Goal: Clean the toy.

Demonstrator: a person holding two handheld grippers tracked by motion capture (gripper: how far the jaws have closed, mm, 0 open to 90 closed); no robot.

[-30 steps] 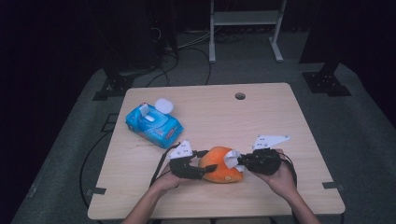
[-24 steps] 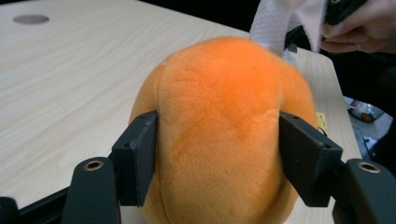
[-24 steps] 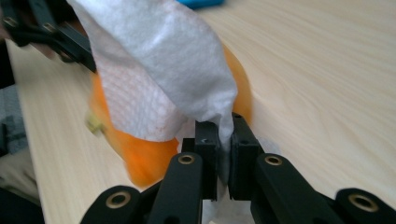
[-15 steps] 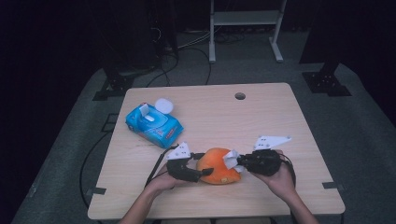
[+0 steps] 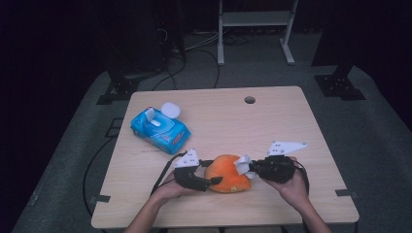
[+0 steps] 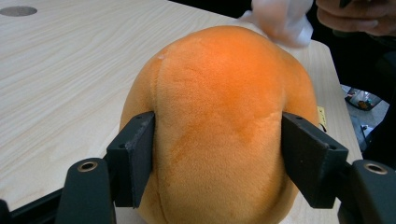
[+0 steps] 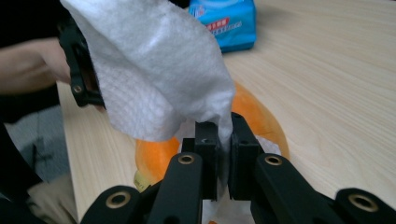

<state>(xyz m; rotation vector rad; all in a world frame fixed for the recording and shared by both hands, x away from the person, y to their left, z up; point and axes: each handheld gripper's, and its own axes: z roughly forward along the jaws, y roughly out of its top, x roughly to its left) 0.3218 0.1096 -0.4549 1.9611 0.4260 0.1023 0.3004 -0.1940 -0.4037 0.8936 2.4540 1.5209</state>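
Table (image 5: 291, 121): light wood, round hole (image 5: 249, 100) near far edge. Blue wipes pack (image 5: 160, 130) w/ lid flipped up, toward far-left corner, well apart from the rest.

Orange plush (image 5: 227, 174) sits near the near edge, about mid-width, between both grippers. Left gripper view: rounded body, seam down the front, resting on the tabletop.

Left gripper (image 5: 208, 173) comes in from plush's left side; jaws have just been opening, plush is between them, both pads (image 6: 135, 161) touch its flanks, fabric hardly dented. Loose contact rather than a firm squeeze.

Right gripper (image 7: 224, 135) at plush's right side, jaws closed tight on a white wipe (image 7: 159, 70). Wipe drapes up and over the jaws, lower part lying against the plush top.
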